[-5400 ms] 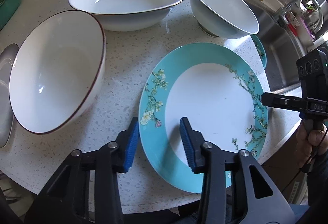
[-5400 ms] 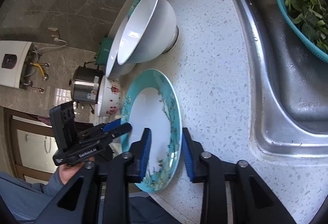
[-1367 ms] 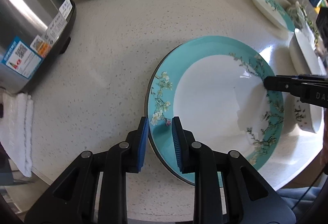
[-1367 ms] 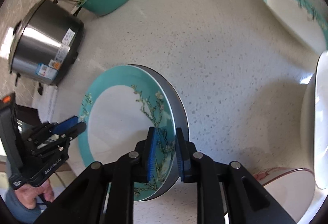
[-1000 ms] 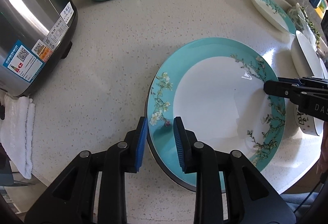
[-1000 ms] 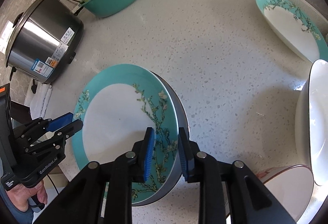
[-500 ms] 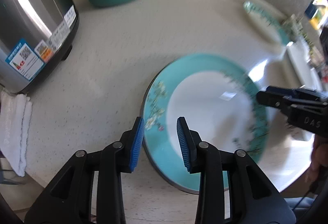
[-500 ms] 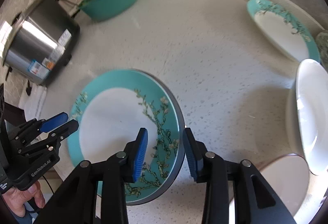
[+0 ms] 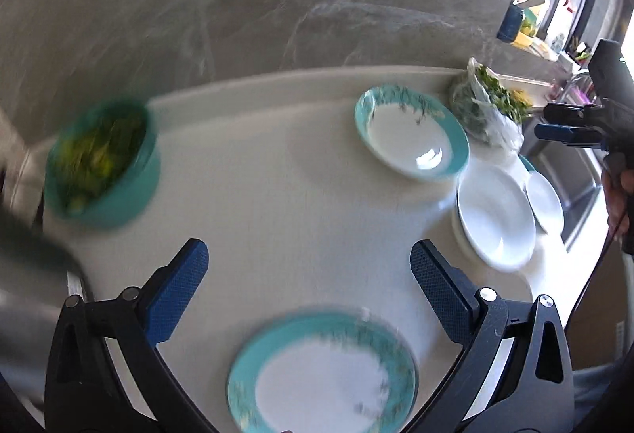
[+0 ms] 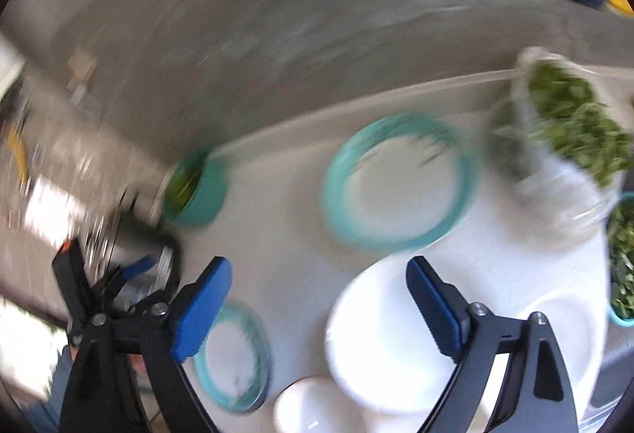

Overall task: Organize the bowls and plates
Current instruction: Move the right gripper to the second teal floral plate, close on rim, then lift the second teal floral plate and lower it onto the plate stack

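The teal-rimmed floral plate lies flat on the counter atop another plate, low in the left wrist view and blurred. My left gripper hangs above and behind it, jaws opening wide with nothing between them. My right gripper is also opening and holds nothing; the same plate sits below its left finger. A second teal plate rests further back. A large white bowl stands at the right with a smaller white bowl beside it. The right gripper shows at the right edge.
A teal basin of greens stands at the back left. A plastic bag of greens lies at the back right by the sink. A steel cooker fills the left edge. Another white bowl sits near the front.
Both grippers have let go of the teal plate's rim, opened wide and lifted up and away. The plate stays on the stack on the counter.
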Demonstrator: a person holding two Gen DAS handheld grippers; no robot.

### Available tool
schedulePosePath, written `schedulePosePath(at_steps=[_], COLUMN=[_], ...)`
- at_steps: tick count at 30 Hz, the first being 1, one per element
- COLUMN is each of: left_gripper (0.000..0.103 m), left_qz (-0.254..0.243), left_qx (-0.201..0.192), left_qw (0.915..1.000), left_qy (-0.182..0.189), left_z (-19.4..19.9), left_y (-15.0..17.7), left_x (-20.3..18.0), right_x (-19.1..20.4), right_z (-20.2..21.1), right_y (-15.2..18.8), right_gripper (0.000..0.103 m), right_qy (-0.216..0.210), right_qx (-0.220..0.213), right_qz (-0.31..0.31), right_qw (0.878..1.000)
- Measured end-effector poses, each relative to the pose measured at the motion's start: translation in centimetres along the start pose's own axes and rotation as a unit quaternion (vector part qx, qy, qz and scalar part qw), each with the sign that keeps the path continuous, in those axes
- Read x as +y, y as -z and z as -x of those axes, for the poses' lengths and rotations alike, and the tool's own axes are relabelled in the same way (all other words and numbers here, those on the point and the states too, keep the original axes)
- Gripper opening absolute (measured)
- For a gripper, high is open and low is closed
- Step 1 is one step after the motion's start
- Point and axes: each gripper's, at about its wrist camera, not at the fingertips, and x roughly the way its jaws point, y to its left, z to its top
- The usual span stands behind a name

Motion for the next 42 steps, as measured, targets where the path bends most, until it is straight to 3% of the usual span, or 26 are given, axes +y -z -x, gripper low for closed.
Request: schedulePosePath(at_steps=[2,5,8,12,17,19,24,29,31,36,39,42], left_gripper=[0.103,0.103,0.102,0.102,0.097,0.093,0.060,0.057,0.048,0.022,0.018,0.018], left_qz=[0.019,0.059,0.056,0.061,0.048,0.042,0.043,0.054,0.057,0.052,0.036,0.038], left_qx=[0.009,0.069,0.079,0.108,0.151,0.159,0.169,0.172,0.174,0.167,0.165,0.163], left_qw=[0.9995,0.9958,0.9953,0.9923,0.9871,0.9860,0.9844,0.9834,0.9826,0.9833,0.9849,0.9850], left_qy=[0.023,0.011,-0.005,0.011,0.023,0.027,0.026,0.025,0.031,0.051,0.039,0.040], left_z=[-2.4,-8.3,-13.2,-18.9,-24.6,-26.0,-28.1,-29.7,-30.3,-30.8,-30.9,-30.5], left_y=[-3.4,-8.4,-11.6,-13.2,-13.1,-13.5,-13.6,-13.0,-13.0,-13.2,-13.4,-13.4], left_x=[-0.6,-1.2,-2.3,-3.3,-3.8,-4.5,-4.9,-4.8,-4.7,-5.7,-6.6,-6.8], right_x=[-3.6,-7.9,-9.6,-9.8,-11.2,-11.4,-11.8,-11.3,-11.1,-11.9,-12.5,-12.8], right_z=[-0.5,-3.1,-5.8,-9.2,-11.7,-12.3,-14.6,-15.1,-15.4,-15.4,-15.3,-15.2], right_y=[-2.4,-4.6,-5.2,-4.8,-5.5,-5.6,-5.3,-5.6,-5.8,-6.1,-6.3,-6.2], right_gripper=[0.092,0.082,0.074,0.070,0.070,0.069,0.060,0.057,0.053,0.027,0.019,0.018], right_qy=[-0.004,0.015,0.025,0.018,0.035,0.045,0.050,0.052,0.055,0.065,0.066,0.066], right_qx=[0.001,0.028,0.057,0.089,0.096,0.096,0.106,0.103,0.099,0.100,0.104,0.105], right_qz=[-0.030,-0.075,-0.092,-0.089,-0.113,-0.112,-0.125,-0.119,-0.115,-0.114,-0.121,-0.124], right_qw=[1.000,0.997,0.994,0.992,0.988,0.988,0.985,0.986,0.987,0.986,0.985,0.984])
